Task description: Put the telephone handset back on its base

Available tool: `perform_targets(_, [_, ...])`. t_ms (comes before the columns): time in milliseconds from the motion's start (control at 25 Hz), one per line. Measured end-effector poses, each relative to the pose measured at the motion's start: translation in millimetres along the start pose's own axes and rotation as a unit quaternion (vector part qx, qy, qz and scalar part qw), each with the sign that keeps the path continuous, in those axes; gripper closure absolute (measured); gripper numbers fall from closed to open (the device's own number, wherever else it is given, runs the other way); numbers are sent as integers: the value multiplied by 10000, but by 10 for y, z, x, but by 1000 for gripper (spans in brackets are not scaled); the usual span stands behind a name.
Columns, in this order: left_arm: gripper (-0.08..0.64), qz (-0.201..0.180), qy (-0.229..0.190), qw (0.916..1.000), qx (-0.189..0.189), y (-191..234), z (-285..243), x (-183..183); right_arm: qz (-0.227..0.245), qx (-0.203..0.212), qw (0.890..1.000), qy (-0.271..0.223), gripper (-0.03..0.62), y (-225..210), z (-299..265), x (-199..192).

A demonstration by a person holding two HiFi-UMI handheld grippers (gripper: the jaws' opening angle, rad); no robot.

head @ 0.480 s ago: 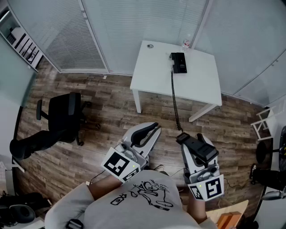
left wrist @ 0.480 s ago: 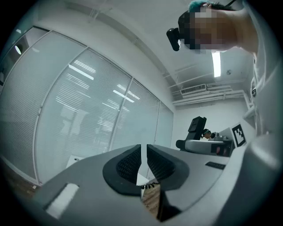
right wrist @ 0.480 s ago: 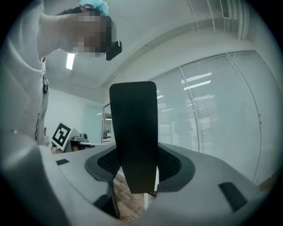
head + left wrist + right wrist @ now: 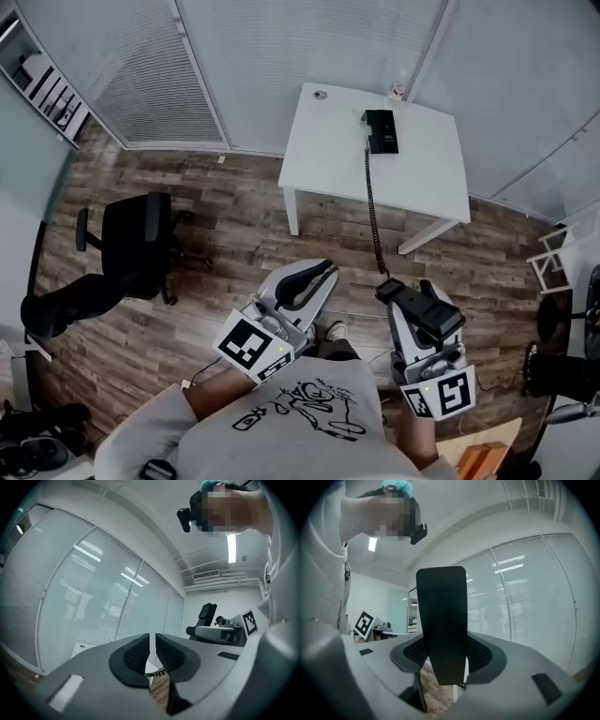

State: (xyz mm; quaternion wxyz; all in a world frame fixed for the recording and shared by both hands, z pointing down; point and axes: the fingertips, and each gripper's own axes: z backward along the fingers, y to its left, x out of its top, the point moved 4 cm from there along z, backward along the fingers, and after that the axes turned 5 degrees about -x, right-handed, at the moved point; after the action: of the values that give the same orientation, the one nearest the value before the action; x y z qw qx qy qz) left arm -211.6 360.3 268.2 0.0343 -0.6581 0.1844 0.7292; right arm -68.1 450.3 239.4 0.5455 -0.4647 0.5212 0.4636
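My right gripper (image 4: 449, 660) clamps the slim black plastic handset (image 4: 441, 620), carrying it toward its black base (image 4: 380, 131) on the white table (image 4: 328, 159). My left gripper (image 4: 152, 648) is closed and empty.

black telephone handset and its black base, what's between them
Head view: only the black coiled cord stretches between them, across wood-plank floor and white table.

No legible txt/nos. anywhere; shirt (image 4: 281, 427) graphic too small/warped to read.

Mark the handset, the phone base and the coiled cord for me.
handset (image 4: 440, 620): right gripper view, middle of its black body.
phone base (image 4: 380, 131): head view, centre of its top.
coiled cord (image 4: 372, 211): head view, halfway along the coil.
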Motion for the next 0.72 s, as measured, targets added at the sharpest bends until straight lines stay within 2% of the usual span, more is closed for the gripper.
perform_targets(720, [520,-13,63,9999,-127,240,-391,-3,-114,-163,9998,-81,380,-316,-204,-61])
